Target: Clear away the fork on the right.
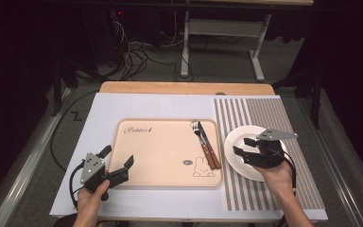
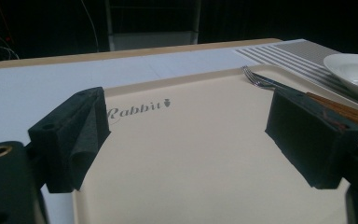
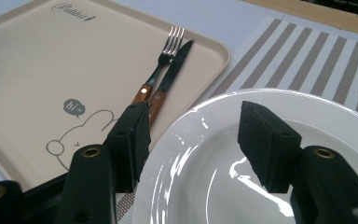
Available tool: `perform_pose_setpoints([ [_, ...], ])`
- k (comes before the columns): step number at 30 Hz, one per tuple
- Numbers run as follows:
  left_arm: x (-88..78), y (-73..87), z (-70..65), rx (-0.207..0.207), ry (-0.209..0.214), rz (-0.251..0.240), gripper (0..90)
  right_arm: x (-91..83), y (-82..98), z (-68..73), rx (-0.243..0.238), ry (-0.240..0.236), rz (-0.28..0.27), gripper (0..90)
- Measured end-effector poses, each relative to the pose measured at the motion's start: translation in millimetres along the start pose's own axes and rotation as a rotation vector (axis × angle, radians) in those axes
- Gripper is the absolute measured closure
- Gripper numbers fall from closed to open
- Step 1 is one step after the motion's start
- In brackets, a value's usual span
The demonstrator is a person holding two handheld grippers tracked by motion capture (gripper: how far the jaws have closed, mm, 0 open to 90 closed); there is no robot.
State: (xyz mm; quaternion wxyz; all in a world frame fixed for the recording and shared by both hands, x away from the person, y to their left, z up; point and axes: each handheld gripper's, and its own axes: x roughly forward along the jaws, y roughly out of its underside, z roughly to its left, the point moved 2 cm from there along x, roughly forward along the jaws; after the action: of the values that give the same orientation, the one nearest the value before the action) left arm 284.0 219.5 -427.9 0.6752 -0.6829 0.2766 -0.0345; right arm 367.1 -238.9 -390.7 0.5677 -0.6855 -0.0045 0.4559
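The white plate lies flat on the striped placemat at the right of the surface, its left rim just beside the tray; being round, it has no long axis, and its hollow faces up with nothing in it. The right claw hangs over the plate with its jaws pointing left toward the tray. In the right gripper view the jaws stand partly apart, one over the plate's near rim and one over its bowl, and I cannot tell whether either pad touches the china. The tray holds a fork and a knife side by side near its right edge, wooden handles toward the person, tips away. The left claw rests at the tray's near-left corner, jaws wide apart and empty.
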Motion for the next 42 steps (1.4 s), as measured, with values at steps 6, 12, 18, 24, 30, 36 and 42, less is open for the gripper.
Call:
perform_pose_setpoints([
  [6, -0.5, -0.2, 0.2, -0.004, 0.004, 0.001, 13.9, -8.8, 10.3, -6.0, 0.017, 0.013, -0.021, 44.6],
  [12, -0.4, -0.1, 0.2, -0.003, 0.004, 0.002, 13.9, -15.8, 19.4, -10.7, 0.038, 0.023, -0.045, 44.0],
  [18, -0.8, -0.2, 0.4, -0.002, 0.003, 0.001, 13.9, -20.2, 26.0, -12.7, 0.046, 0.03, -0.07, 41.6],
  [24, -0.7, -0.3, 0.3, -0.003, 0.003, -0.001, 13.9, -26.0, 34.7, -14.2, 0.06, 0.037, -0.088, 40.9],
  [30, -1.1, -0.7, 0.2, -0.003, 0.005, -0.004, 13.9, -33.4, 43.4, -17.9, 0.078, 0.05, -0.118, 40.5],
  [36, -1.1, -1.3, -0.5, -0.002, 0.011, -0.008, 13.9, -40.6, 52.6, -21.5, 0.099, 0.06, -0.155, 38.4],
  [42, -1.2, -1.4, -0.1, -0.01, 0.016, -0.01, 13.9, -47.1, 64.8, -26.3, 0.117, 0.07, -0.198, 35.1],
])
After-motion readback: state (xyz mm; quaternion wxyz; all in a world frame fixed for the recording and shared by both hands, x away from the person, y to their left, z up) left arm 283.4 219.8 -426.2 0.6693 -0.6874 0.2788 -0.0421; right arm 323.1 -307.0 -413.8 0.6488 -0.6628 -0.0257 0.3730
